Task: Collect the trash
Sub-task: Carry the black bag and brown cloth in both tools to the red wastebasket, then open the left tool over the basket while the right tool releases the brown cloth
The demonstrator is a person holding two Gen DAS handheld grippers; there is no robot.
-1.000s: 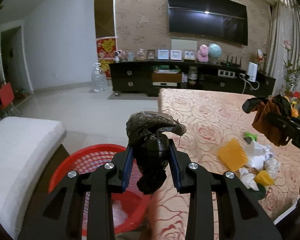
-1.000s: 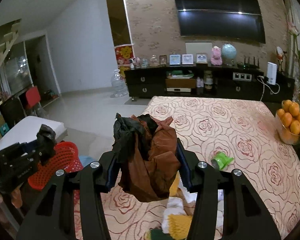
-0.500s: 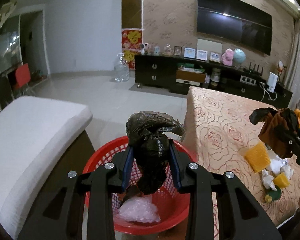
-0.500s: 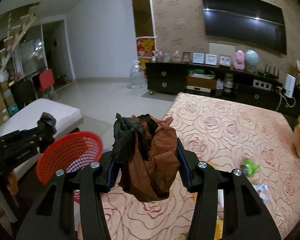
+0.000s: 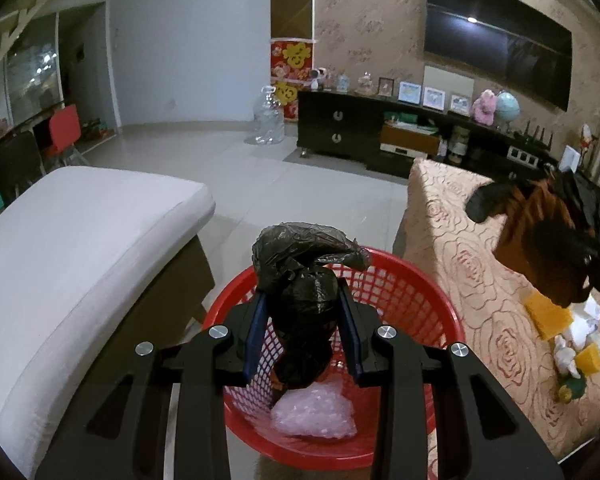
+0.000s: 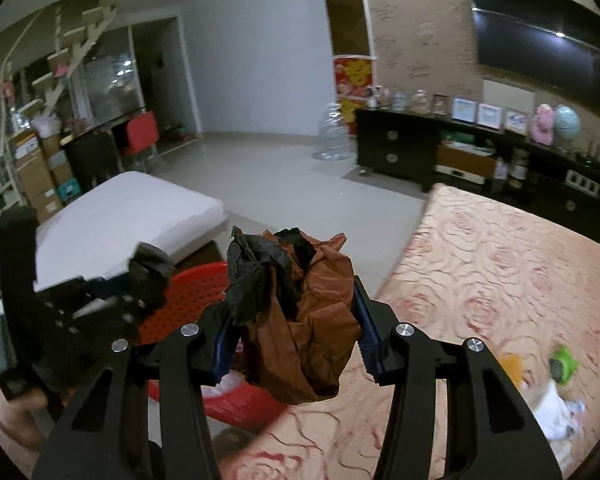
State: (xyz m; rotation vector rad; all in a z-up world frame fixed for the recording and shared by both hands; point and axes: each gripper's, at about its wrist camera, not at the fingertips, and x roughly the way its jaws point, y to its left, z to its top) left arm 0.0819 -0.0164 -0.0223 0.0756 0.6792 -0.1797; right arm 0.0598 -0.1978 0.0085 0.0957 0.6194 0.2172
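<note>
Over red basket, left tongs clamp black bag.

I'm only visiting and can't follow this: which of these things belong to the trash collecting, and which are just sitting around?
Part of the job:
- black bag in the left gripper
- brown bag in the right gripper
- red basket
- scraps on the table

Just lying about:
- white cushion
- television
- water jug
</note>
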